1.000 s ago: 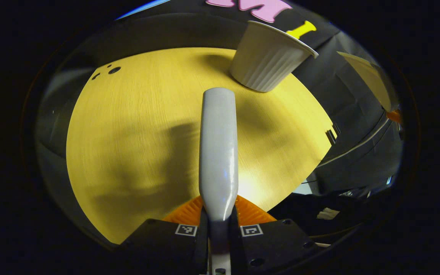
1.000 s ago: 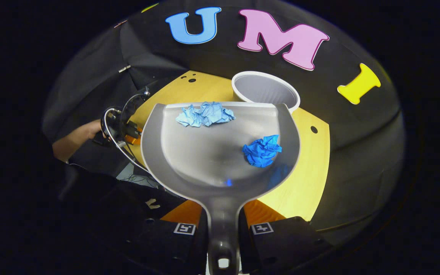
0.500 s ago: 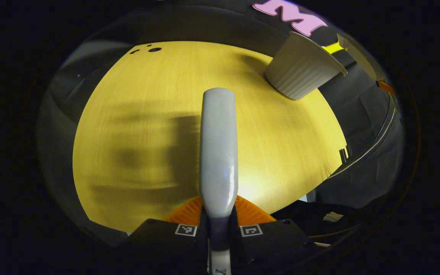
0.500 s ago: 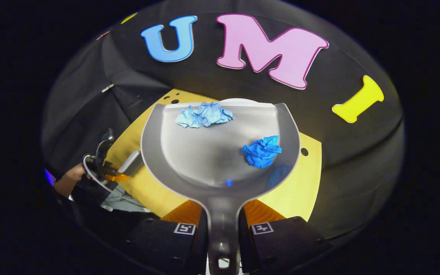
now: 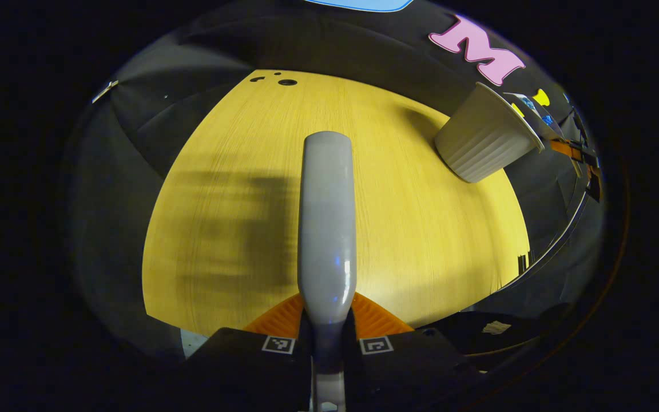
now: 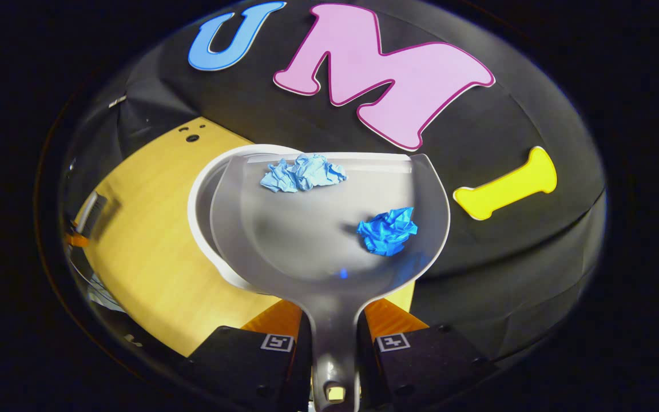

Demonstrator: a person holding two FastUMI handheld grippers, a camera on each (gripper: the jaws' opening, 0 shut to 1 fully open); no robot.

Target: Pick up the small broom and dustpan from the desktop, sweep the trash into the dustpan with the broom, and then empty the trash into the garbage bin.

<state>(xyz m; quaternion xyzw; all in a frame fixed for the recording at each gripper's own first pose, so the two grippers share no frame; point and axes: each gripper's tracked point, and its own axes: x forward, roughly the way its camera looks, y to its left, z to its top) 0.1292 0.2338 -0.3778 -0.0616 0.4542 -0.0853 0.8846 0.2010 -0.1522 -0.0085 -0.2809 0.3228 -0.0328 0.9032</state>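
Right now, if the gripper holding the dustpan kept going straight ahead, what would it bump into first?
Probably the white garbage bin: the dustpan in the right gripper sits over its rim, so the pan's front edge would likely reach it first, then the black cloth wall. Depth is unclear.

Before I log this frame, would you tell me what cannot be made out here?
- Garbage bin, right gripper view: the dustpan covers its opening; contents unknown.
- Broom, left gripper view: its grey back faces the camera; bristles hidden.
- Far gripper, right gripper view: small at the edge; tongs' state unreadable there.
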